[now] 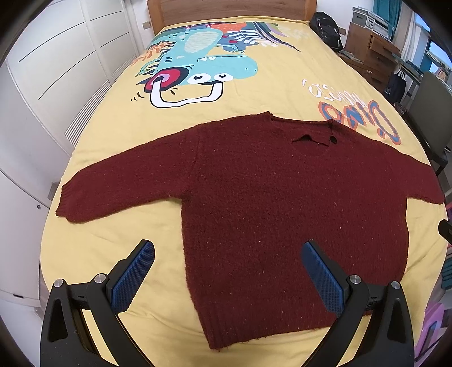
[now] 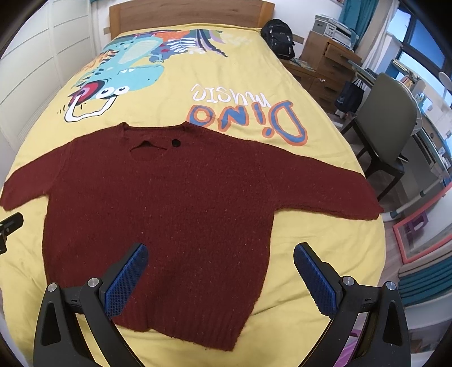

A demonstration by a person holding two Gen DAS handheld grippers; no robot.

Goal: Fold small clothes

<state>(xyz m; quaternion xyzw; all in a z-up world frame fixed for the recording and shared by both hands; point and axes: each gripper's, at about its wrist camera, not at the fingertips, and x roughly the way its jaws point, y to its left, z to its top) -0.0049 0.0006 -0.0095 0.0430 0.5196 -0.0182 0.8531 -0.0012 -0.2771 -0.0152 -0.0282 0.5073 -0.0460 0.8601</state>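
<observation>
A small dark red knitted sweater (image 1: 268, 197) (image 2: 169, 203) lies flat on the yellow bedspread (image 1: 113, 254), front up, both sleeves spread sideways and its hem toward me. My left gripper (image 1: 227, 251) hovers open above the hem's left part, nothing between its blue pads (image 1: 132, 276). Over the hem's right part my right gripper (image 2: 220, 251) is likewise open and empty, blue pads (image 2: 316, 279) wide apart. A bit of the right gripper (image 1: 446, 230) shows at the left wrist view's right edge. A bit of the left gripper (image 2: 10, 225) shows at the right wrist view's left edge.
The bedspread carries a dinosaur print (image 1: 203, 59) and lettering (image 2: 248, 115) beyond the sweater. A wooden headboard (image 2: 186, 14) stands at the far end. White wardrobe doors (image 1: 56, 70) lie left; a black backpack (image 2: 278, 38), wooden drawers (image 2: 330, 65) and a chair (image 2: 387, 127) lie right.
</observation>
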